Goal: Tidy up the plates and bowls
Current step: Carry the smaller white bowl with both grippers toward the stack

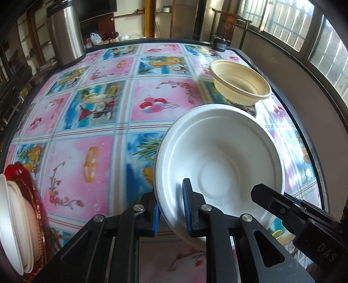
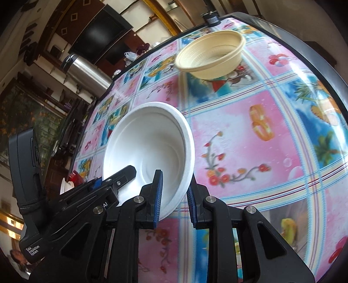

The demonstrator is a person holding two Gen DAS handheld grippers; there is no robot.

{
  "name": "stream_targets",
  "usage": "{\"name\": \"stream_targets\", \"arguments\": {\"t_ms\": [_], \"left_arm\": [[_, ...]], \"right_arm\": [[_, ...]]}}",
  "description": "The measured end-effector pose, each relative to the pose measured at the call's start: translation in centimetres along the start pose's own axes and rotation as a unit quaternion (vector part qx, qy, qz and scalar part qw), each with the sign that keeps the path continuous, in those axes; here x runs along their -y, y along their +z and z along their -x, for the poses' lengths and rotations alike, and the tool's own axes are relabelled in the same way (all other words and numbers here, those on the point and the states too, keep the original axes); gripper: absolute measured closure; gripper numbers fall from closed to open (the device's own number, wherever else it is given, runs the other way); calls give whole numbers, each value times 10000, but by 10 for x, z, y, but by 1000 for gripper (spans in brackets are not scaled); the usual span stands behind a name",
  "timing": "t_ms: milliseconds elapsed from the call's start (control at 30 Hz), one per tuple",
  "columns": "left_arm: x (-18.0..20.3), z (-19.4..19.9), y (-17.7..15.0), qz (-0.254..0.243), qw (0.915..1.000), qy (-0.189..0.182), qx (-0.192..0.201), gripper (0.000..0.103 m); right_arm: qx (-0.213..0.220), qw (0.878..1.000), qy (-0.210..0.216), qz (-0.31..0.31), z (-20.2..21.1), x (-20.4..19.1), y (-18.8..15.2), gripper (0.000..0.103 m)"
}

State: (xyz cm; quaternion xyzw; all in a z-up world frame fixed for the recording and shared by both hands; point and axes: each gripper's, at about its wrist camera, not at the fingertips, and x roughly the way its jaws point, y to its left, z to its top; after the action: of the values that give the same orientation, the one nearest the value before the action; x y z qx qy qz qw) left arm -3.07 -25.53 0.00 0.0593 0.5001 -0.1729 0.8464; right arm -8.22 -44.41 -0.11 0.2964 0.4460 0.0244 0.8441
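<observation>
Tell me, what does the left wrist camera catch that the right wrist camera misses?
Only the left wrist view shows the windows and wooden chair beyond the table. Only the right wrist view shows the dark screen on the wall. Both show the white bowl, gripped at its rim by the left gripper and right gripper, the cream bowl, and the steel bin.

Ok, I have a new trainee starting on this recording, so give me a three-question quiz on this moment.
1. True or false: both grippers grip the white foam bowl.
2. Which sits farther away: A) cream ribbed plastic bowl, B) red plate?
3. What tall item stands at the far edge of the table?

Key: 1 true: left gripper, right gripper. 2 A. 3 the steel canister.
</observation>
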Motion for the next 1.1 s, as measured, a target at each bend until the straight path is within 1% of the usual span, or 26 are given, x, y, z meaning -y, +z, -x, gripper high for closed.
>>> {"name": "stream_targets", "arguments": {"t_ms": [333,500,733,1100], "left_arm": [[-51,36,-12,340,9985,270,342,86],[-77,49,-16,554,9969,354,437,86],[-115,76,-25,838,9931,518,638,86],[-173,104,-45,1300,9854,705,841,86]], "right_arm": [[-101,9985,199,494,-8,-59,-12,81],[-143,9966,317,750,-13,-91,-16,81],[-214,9926,487,1090,-21,-134,-25,81],[-350,9843,689,1586,-36,-196,-42,81]]}}
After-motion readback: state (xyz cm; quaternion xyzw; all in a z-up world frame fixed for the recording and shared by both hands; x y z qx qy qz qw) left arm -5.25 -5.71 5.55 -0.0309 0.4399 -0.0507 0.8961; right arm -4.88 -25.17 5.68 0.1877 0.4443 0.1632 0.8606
